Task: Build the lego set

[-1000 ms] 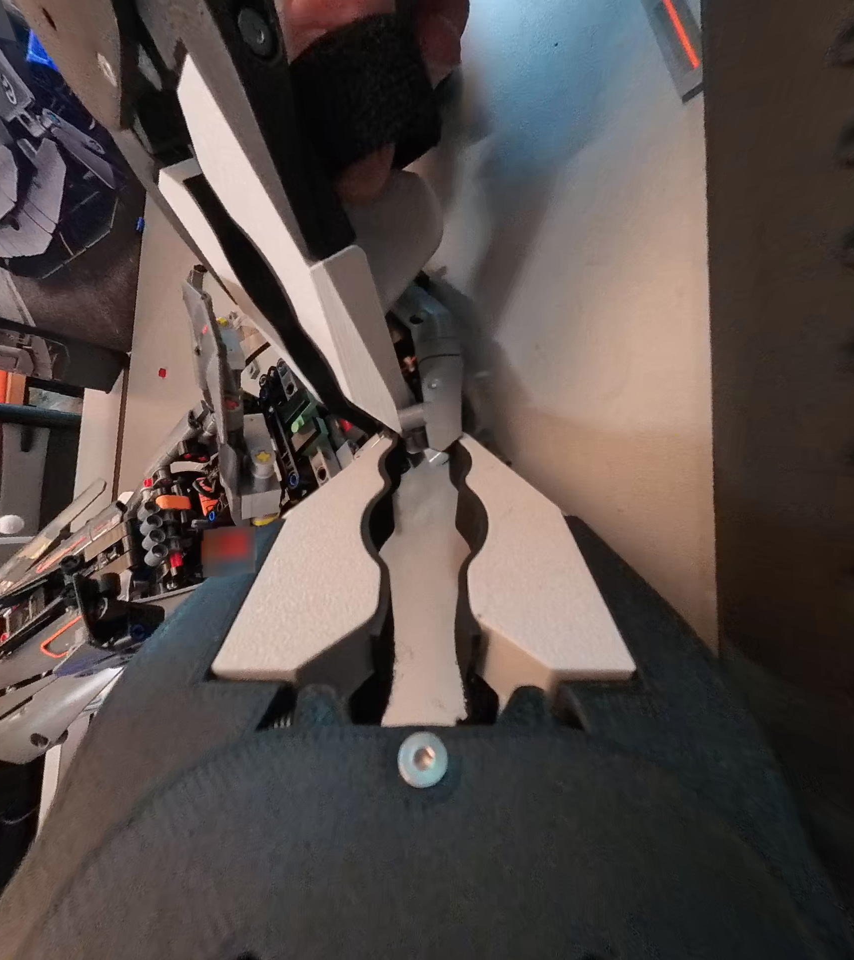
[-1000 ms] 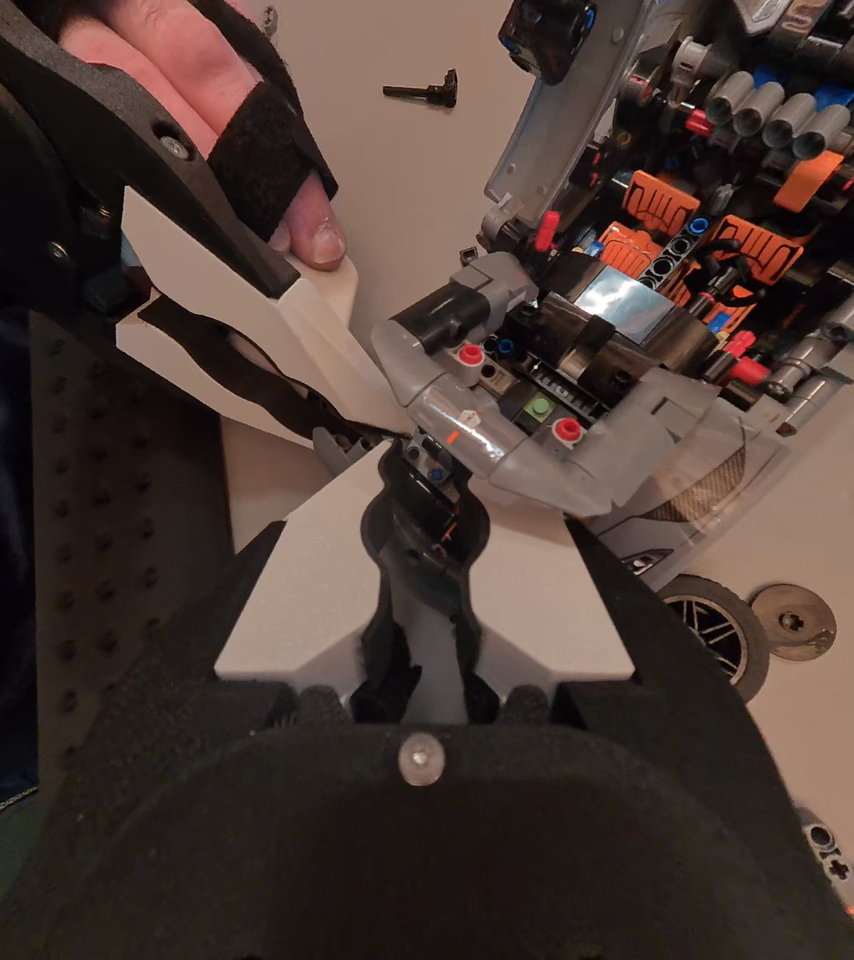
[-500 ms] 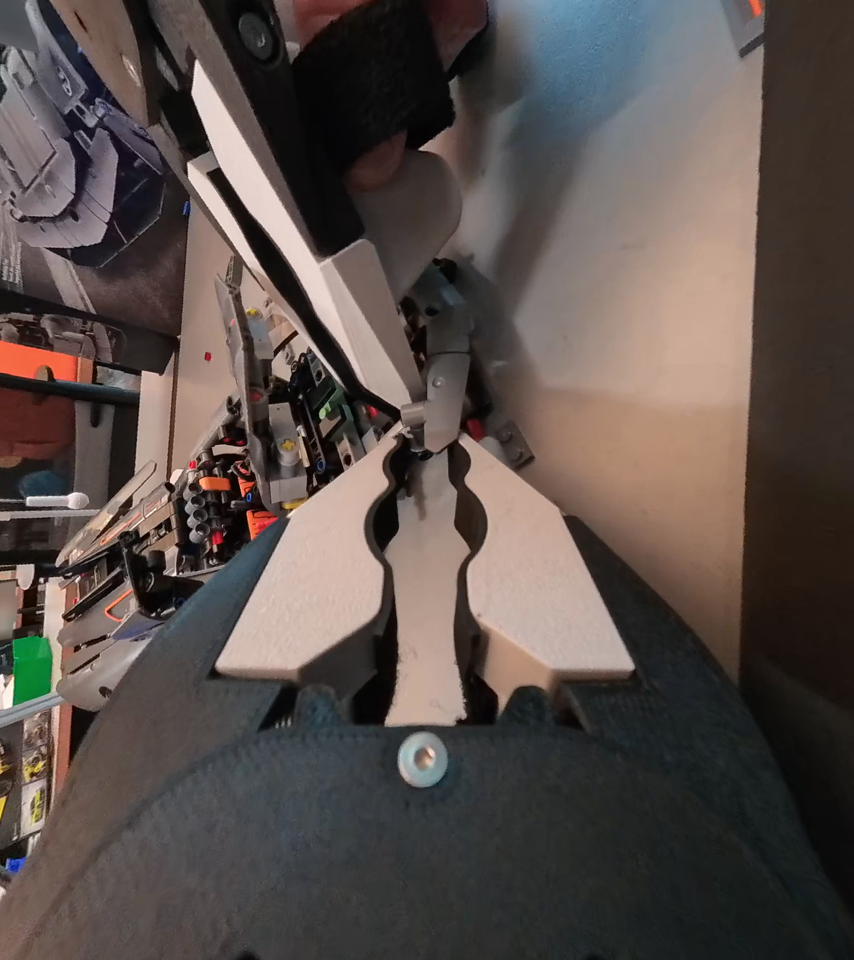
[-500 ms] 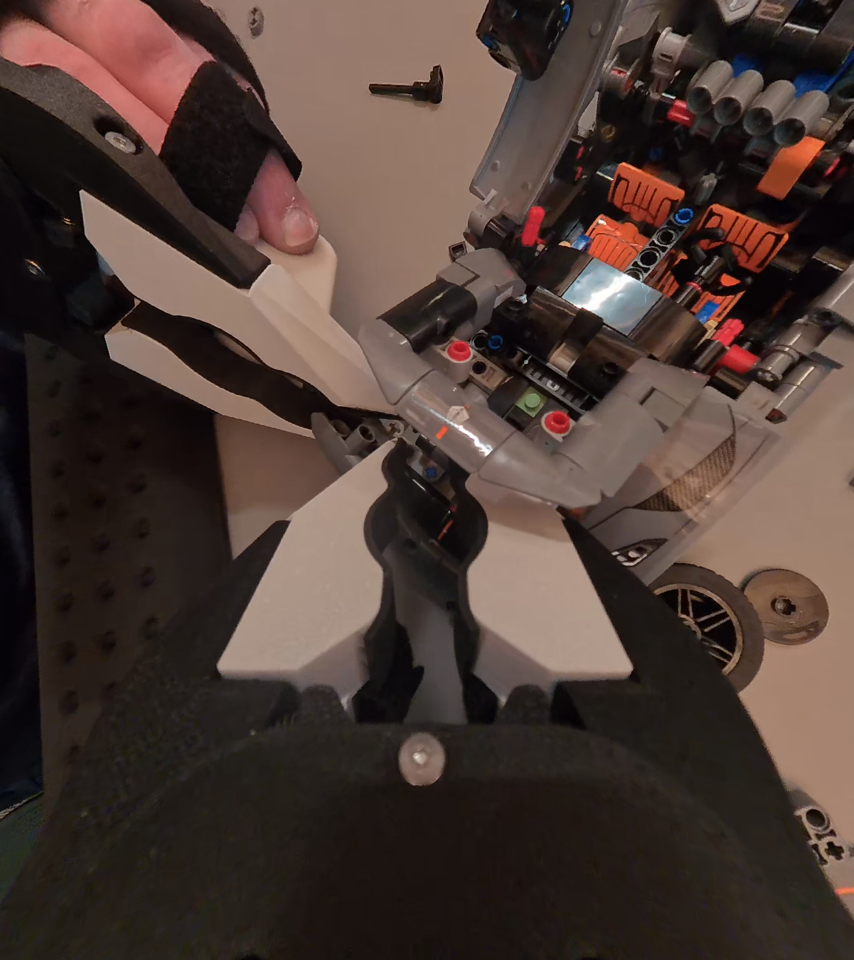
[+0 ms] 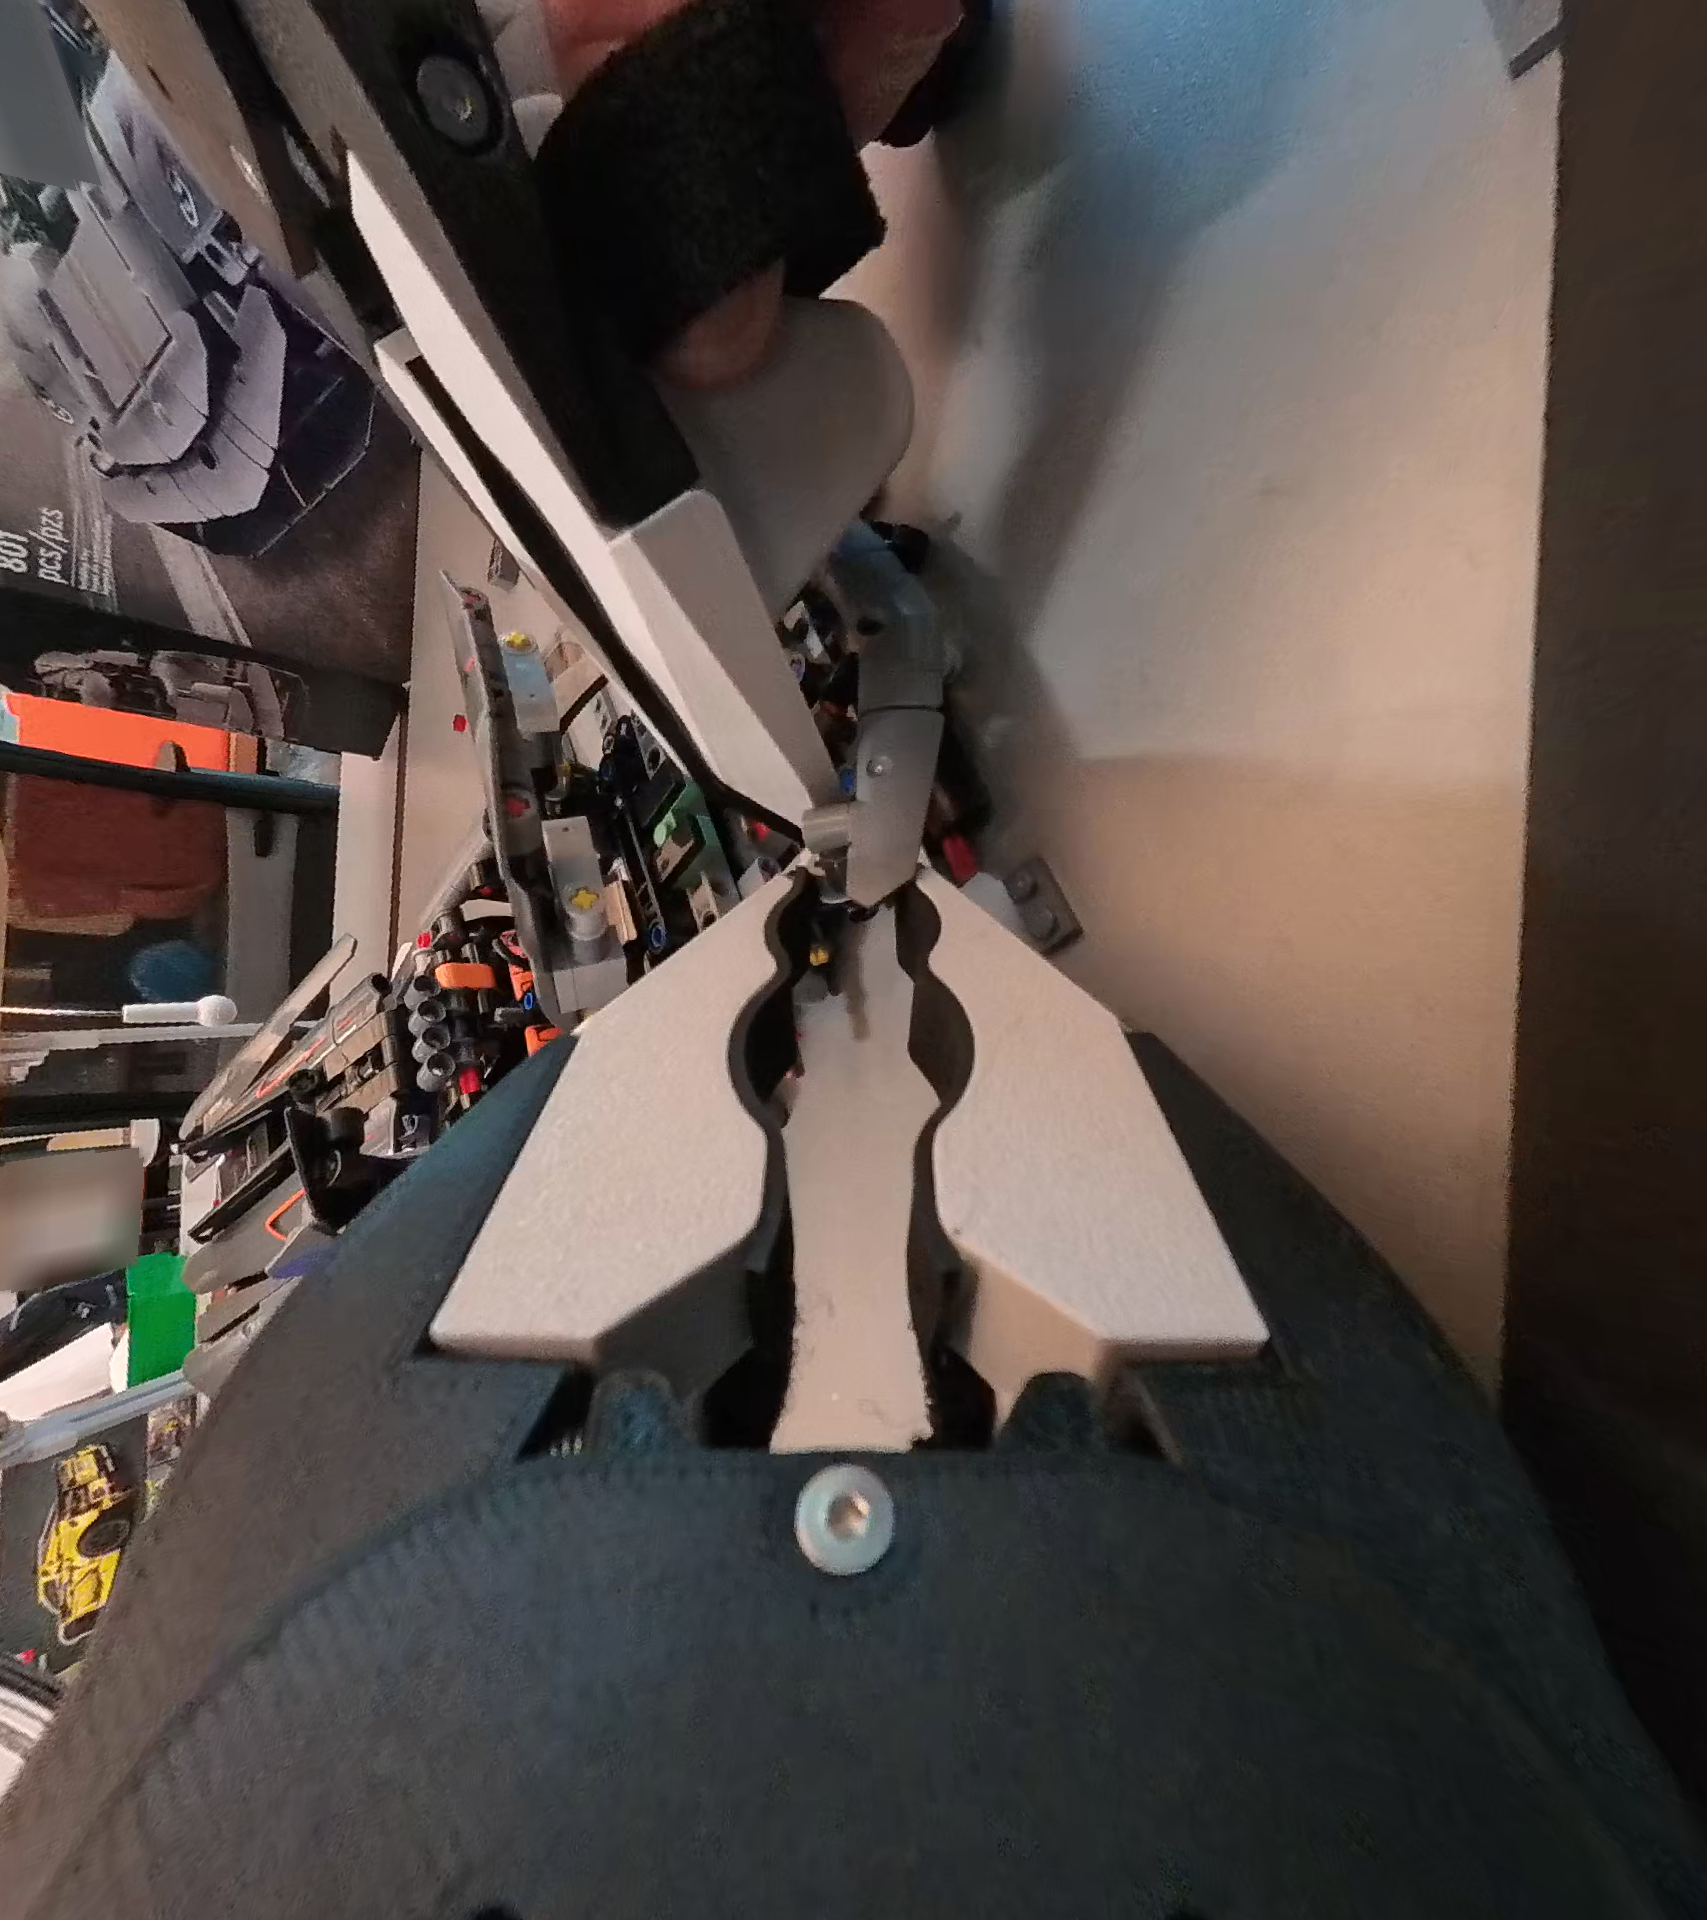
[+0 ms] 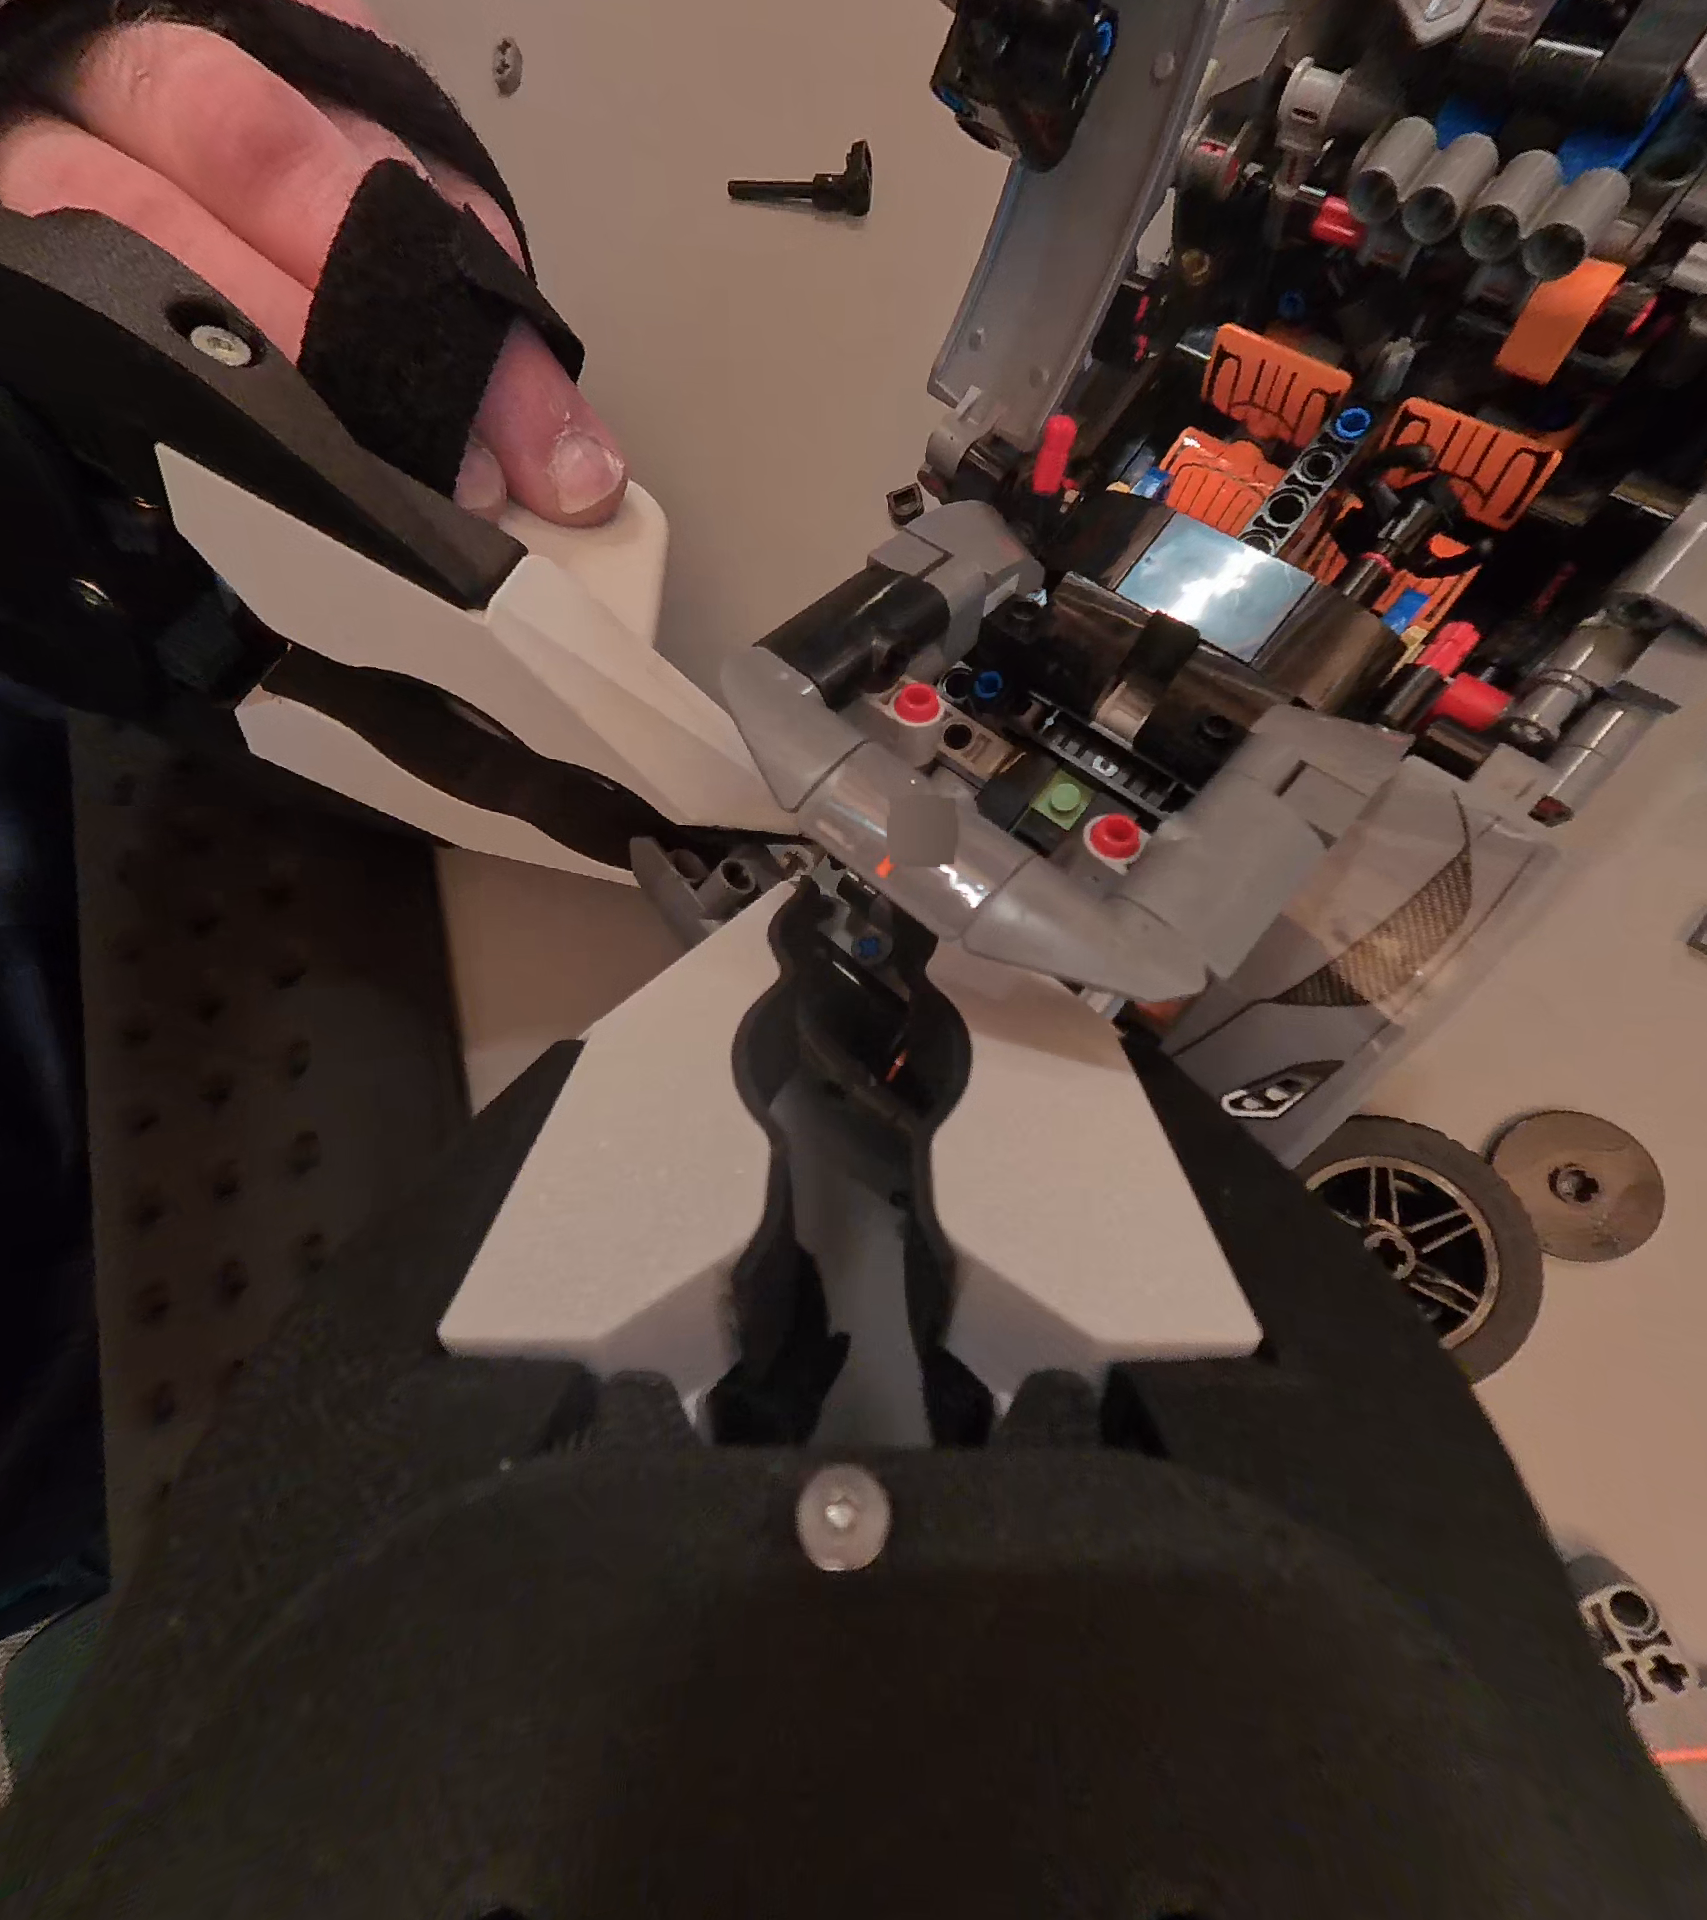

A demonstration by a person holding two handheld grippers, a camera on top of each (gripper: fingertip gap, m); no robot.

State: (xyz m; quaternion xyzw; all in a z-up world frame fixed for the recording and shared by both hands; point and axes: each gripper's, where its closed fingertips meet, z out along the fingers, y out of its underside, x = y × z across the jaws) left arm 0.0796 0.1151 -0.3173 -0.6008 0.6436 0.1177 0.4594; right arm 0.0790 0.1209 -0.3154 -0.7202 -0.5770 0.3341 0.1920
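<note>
Partly built grey, black and orange brick car model (image 6: 1192, 727) on the beige counter (image 6: 776, 364); left gripper (image 5: 854, 904) and right gripper (image 6: 833, 904) each with jaws clenched on its grey nose edge; one loose spoked wheel (image 6: 1420, 1236) just beside the model; two printed boxes, one dark (image 5: 153, 416), one with a yellow car (image 5: 80, 1527), lettering not transcribed.

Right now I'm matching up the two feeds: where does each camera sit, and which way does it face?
Left wrist view: behind the left gripper, rolled sideways, facing the grey lego car's front; the right gripper and a strapped finger show.
Right wrist view: behind the right gripper, looking down over the car on the white table; the left gripper and hand show.
Shared: the car and both grippers, shut on its front end.
</note>
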